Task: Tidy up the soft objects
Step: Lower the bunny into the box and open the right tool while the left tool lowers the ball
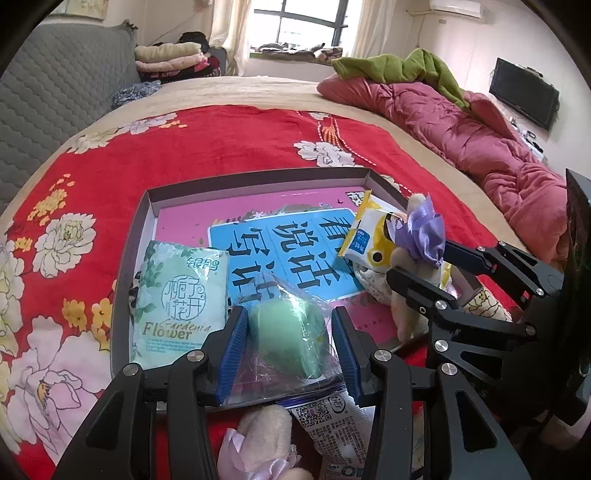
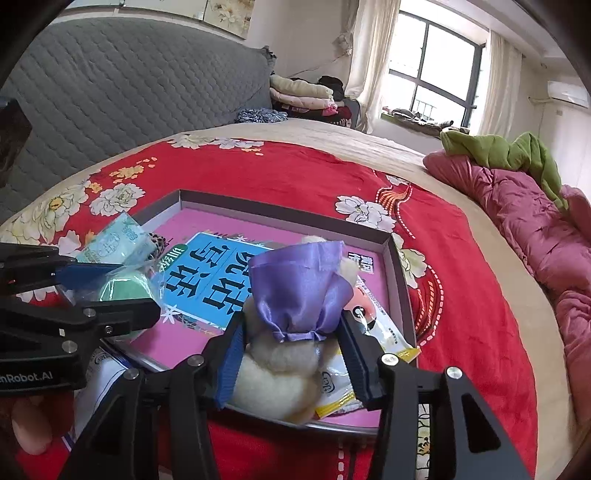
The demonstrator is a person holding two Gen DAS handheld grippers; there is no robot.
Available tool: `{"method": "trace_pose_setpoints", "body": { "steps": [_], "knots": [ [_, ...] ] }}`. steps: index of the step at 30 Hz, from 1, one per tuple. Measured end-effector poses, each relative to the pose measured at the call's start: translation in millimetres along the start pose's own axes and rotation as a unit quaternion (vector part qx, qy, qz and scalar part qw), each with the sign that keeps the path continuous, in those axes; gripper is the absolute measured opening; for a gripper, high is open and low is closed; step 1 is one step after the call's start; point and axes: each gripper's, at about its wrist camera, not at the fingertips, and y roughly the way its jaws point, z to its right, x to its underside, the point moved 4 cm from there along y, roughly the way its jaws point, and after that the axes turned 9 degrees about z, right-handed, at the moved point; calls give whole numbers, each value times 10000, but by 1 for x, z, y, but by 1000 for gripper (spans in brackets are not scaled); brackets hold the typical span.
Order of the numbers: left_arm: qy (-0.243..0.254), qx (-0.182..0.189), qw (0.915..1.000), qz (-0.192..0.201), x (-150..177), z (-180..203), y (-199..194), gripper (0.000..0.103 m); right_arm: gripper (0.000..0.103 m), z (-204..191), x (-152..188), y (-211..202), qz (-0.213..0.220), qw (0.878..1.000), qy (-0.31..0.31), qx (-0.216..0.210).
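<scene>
We grip a bagged green sponge [image 1: 290, 334] in our left gripper [image 1: 291, 347] and a purple-bowed plush toy [image 2: 284, 354] in our right gripper [image 2: 291, 354], over the tray [image 1: 129, 258].

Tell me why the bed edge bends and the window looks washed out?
Left wrist view: the fisheye lens curves the bed, and glare whitens the window. Right wrist view: same bowing, the window overexposed, dark corners.
</scene>
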Motion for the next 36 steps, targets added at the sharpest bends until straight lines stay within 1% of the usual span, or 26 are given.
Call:
{"method": "trace_pose_setpoints", "body": {
  "steps": [5, 9, 19, 23, 27, 30, 32, 34, 36],
  "knots": [
    [-69, 17, 10000, -28, 0, -2, 2, 49, 54, 2, 0, -1, -9, 9998, 153, -99],
    [-63, 15, 10000, -29, 0, -3, 2, 49, 60, 2, -2, -3, 6, 9992, 292, -275],
    [21, 7, 10000, -71, 1, 0, 4, 50, 61, 3, -5, -6, 19, 9993, 284, -247],
    [55, 8, 9999, -85, 2, 1, 5, 51, 61, 7, -10, -12, 140, 9988, 375, -275],
    [-12, 29, 9999, -161, 3, -1, 9, 55, 61, 11, -14, -16, 240, 9982, 464, -301],
    [-73, 73, 9998, -183, 4, -1, 10, 56, 61, 12, -15, -16, 239, 9978, 527, -319],
    [-132, 125, 9997, -180, 3, -2, 10, 58, 61, 14, -14, -16, 235, 9977, 552, -323],
    [-197, 192, 9995, -162, 2, -3, 9, 62, 61, 15, -15, -17, 255, 9974, 592, -315],
    [-235, 261, 9993, -157, 2, -2, 9, 63, 61, 16, -15, -18, 281, 9971, 629, -326]
  ]
}}
